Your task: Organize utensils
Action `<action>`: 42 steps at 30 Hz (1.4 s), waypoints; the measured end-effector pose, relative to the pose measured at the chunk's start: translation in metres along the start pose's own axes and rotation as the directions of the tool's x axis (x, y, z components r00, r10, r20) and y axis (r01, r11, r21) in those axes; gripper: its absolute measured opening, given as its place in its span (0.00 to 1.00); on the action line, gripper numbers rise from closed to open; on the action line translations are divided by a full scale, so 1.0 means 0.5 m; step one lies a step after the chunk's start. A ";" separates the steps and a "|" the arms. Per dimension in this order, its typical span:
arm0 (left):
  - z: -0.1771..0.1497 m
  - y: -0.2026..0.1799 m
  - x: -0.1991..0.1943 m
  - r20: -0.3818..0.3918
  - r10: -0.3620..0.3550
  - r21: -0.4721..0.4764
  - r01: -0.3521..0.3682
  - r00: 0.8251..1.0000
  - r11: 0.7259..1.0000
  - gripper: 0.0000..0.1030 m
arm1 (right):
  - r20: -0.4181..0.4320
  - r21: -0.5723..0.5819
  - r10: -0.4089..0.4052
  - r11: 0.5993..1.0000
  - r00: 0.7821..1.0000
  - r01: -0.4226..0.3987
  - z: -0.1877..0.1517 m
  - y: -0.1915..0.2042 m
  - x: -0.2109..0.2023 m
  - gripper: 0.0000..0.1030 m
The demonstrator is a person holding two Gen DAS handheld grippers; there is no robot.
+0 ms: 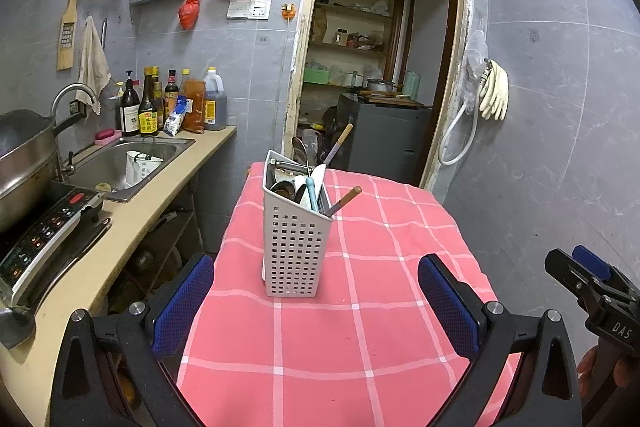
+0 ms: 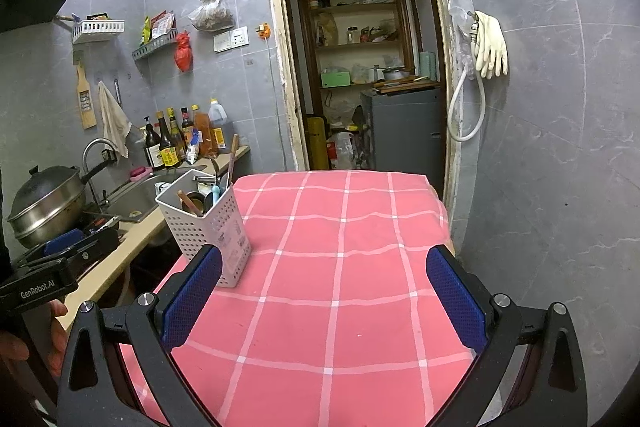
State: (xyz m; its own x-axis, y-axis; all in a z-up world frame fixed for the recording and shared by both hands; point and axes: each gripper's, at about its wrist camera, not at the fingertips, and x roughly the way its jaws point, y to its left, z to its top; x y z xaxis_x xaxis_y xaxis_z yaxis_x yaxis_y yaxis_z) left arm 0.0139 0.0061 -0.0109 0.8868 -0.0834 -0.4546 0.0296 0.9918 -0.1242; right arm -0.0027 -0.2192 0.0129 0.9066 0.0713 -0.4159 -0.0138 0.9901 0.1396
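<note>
A white perforated utensil holder stands upright on the pink checked tablecloth. Several utensils stick out of it: a blue-handled spoon, a wooden-handled tool, a metal ladle. My left gripper is open, a short way in front of the holder, nothing between its blue pads. My right gripper is open over the bare cloth, with the holder just past its left finger. The right gripper also shows at the lower right edge of the left wrist view.
A beige counter runs along the left with a steel sink, an induction cooker, a lidded pot and sauce bottles. A doorway opens behind the table. Rubber gloves hang on the tiled right wall.
</note>
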 end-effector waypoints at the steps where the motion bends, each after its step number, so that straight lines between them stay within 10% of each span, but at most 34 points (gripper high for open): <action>1: 0.000 0.001 0.000 0.000 0.001 0.000 -0.001 1.000 1.000 0.99 | -0.001 0.000 0.001 1.000 1.000 -0.001 -0.001 0.002 0.000 0.97; 42: 0.001 0.007 0.000 -0.002 0.001 -0.001 -0.001 1.000 1.000 1.00 | -0.005 0.003 0.003 1.000 1.000 -0.003 0.004 0.007 0.008 0.97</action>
State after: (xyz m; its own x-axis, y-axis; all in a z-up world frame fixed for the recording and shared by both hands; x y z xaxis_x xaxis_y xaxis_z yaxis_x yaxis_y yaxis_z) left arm 0.0144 0.0095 -0.0108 0.8859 -0.0827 -0.4565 0.0282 0.9918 -0.1249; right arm 0.0018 -0.2156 0.0135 0.9043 0.0749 -0.4202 -0.0152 0.9895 0.1435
